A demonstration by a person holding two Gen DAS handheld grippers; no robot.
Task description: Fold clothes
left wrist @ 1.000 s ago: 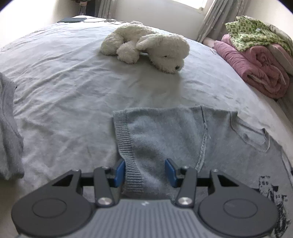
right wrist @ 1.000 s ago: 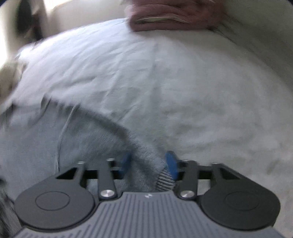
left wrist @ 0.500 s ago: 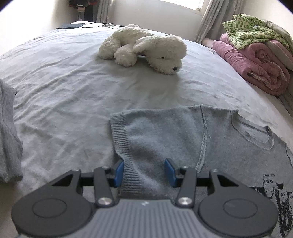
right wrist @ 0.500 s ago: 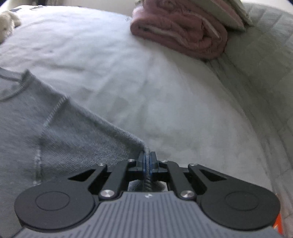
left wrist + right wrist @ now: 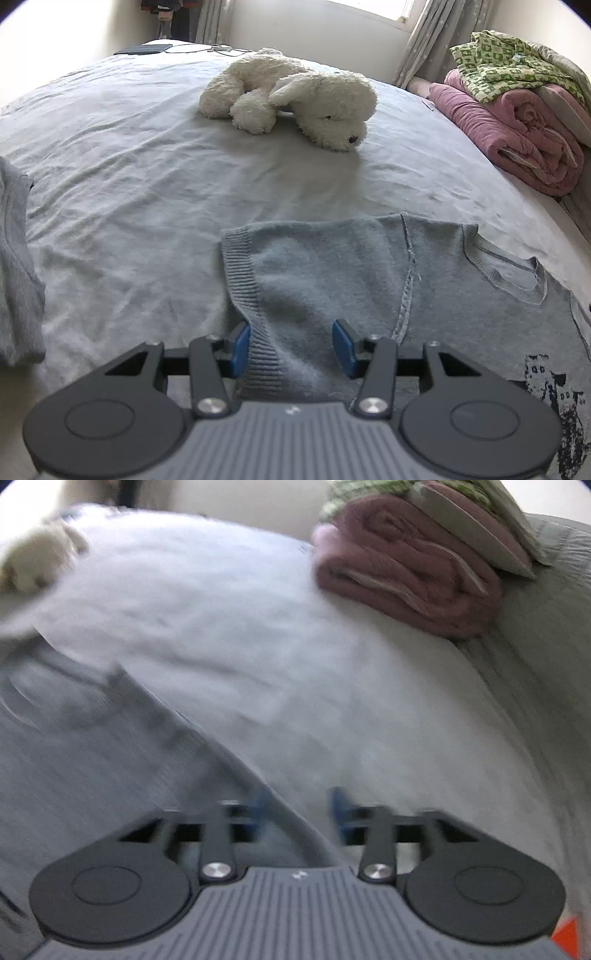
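Observation:
A grey knit sweater [image 5: 332,280] lies flat on the bed sheet [image 5: 129,184], one sleeve folded across its body, a dark print near its hem. My left gripper [image 5: 291,345] rests low over the folded sleeve, blue pads apart, the ribbed cuff [image 5: 236,258] at the left pad. The fabric lies flat between the pads, unpinched. In the blurred right wrist view, my right gripper [image 5: 299,812] hovers at the sweater's [image 5: 92,757] other edge. Its jaws are opening, and the edge runs between them without being pressed.
A white plush dog [image 5: 295,99] lies further up the bed. Rolled pink blankets [image 5: 517,140] under a green patterned cloth [image 5: 509,62] are piled at the right side, also the pink blankets [image 5: 406,576]. Another grey garment [image 5: 14,258] lies at the left edge.
My right gripper, shut on the sweater's edge half a second ago, now has its jaws apart and has shifted sideways with a roll. The left gripper has stayed put.

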